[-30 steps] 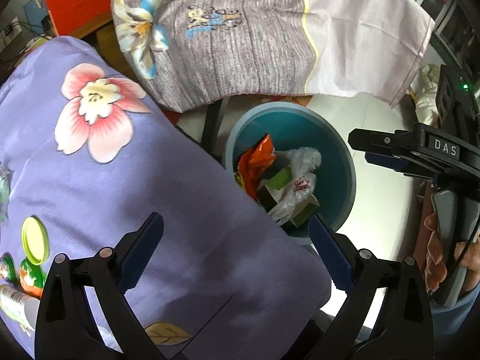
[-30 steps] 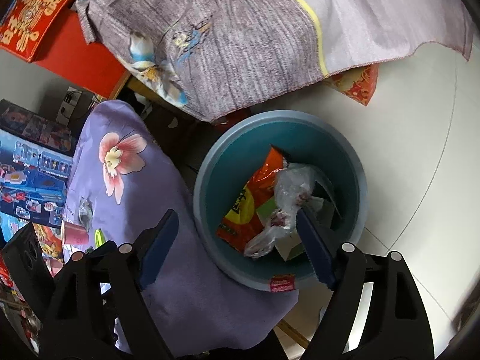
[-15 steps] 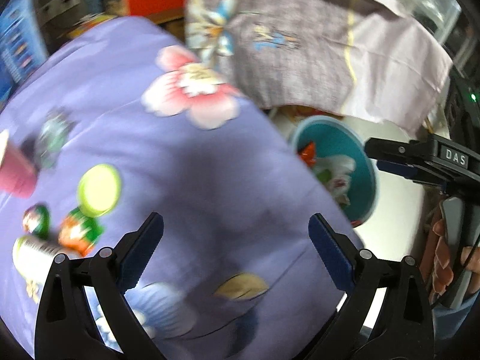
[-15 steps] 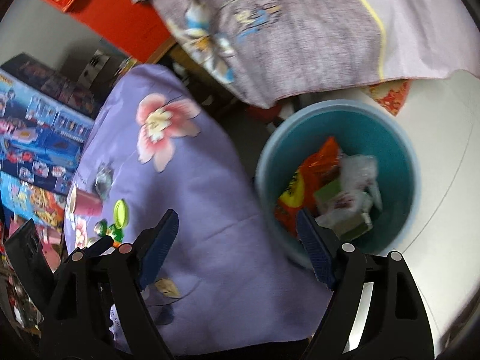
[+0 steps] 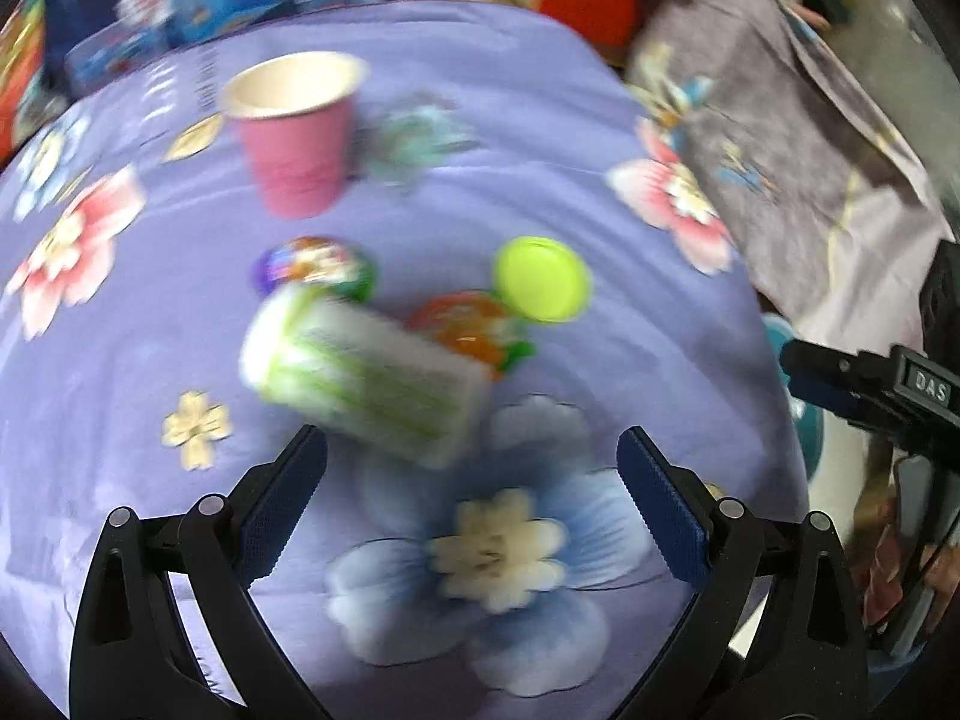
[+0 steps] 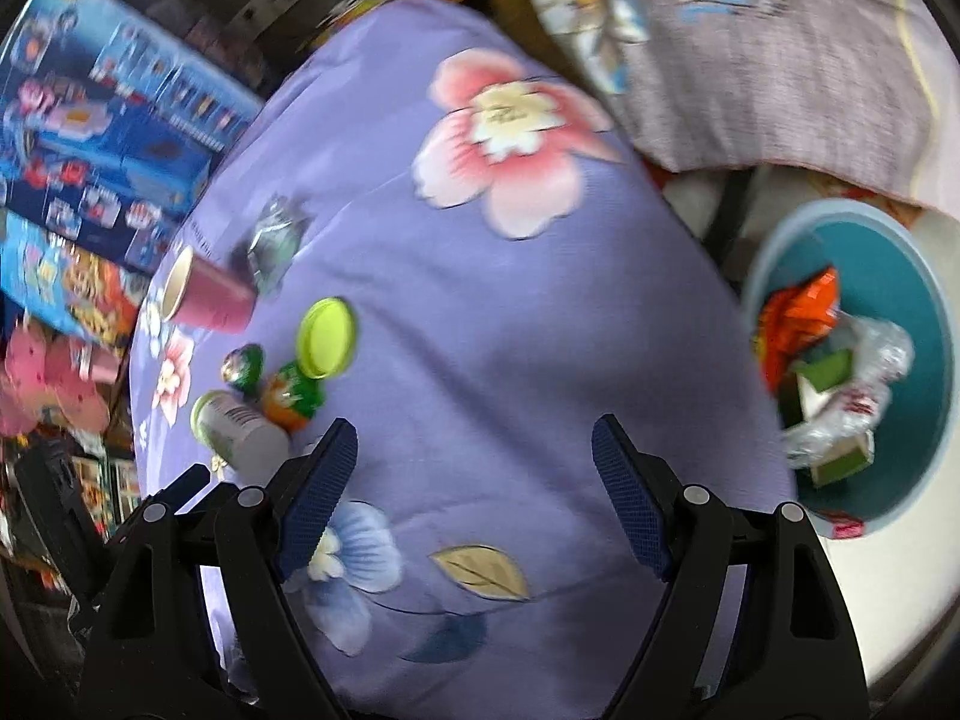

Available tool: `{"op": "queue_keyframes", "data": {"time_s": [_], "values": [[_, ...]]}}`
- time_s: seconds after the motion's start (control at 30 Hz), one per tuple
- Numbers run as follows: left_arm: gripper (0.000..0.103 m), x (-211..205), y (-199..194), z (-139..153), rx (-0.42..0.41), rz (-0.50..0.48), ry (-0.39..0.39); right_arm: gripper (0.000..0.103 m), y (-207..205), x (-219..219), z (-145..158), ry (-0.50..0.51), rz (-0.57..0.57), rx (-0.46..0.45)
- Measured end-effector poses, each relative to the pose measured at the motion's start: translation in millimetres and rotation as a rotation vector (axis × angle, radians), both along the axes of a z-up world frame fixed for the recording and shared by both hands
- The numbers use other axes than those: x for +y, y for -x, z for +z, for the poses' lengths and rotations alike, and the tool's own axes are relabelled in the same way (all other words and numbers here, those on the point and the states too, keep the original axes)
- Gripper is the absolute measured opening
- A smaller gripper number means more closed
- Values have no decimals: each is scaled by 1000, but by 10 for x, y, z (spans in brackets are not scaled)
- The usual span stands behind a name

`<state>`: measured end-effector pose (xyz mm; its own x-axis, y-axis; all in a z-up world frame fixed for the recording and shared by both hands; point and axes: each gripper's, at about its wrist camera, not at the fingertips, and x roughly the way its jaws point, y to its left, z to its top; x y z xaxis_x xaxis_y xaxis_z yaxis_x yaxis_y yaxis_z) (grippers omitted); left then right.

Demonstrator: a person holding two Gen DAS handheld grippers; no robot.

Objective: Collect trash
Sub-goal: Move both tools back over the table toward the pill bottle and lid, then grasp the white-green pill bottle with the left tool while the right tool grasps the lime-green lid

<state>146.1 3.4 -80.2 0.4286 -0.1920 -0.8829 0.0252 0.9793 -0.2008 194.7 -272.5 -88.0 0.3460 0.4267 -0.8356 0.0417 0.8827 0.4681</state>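
Observation:
Trash lies on a purple flowered tablecloth (image 5: 540,138). In the left wrist view a white and green can (image 5: 366,375) lies on its side just beyond my open left gripper (image 5: 471,510). Behind it sit an orange wrapper (image 5: 474,327), a lime lid (image 5: 543,279), a small round packet (image 5: 315,267), a pink paper cup (image 5: 294,132) and a foil wrapper (image 5: 414,141). My right gripper (image 6: 474,492) is open over bare tablecloth (image 6: 510,330). The can (image 6: 240,435), lid (image 6: 327,336) and cup (image 6: 207,297) lie to its left. The teal bin (image 6: 918,276) holding trash stands at right.
Blue toy boxes (image 6: 102,120) line the table's far side. A grey flowered cloth (image 6: 768,48) hangs over furniture behind the bin. The right gripper's body (image 5: 870,384) shows at the right edge of the left wrist view. White floor (image 6: 936,570) lies beyond the bin.
Both grippers swung away from the teal bin to above the table, so the can, lid, cup and wrappers came into view. Both stayed open and empty.

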Motion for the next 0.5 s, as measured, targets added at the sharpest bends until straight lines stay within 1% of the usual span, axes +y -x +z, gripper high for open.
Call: {"op": "queue_keyframes", "data": {"time_s": [0.1, 0.27, 0.4, 0.5], "values": [[97, 272, -34, -72, 21, 88, 31, 77, -65, 206, 11, 3, 31, 0], [97, 512, -141, -149, 54, 172, 100, 77, -156, 454, 18, 11, 79, -1], [97, 539, -258, -163, 53, 200, 117, 77, -224, 504, -7, 13, 86, 4], [97, 482, -311, -205, 59, 193, 94, 77, -265, 503, -53, 15, 88, 16]]}}
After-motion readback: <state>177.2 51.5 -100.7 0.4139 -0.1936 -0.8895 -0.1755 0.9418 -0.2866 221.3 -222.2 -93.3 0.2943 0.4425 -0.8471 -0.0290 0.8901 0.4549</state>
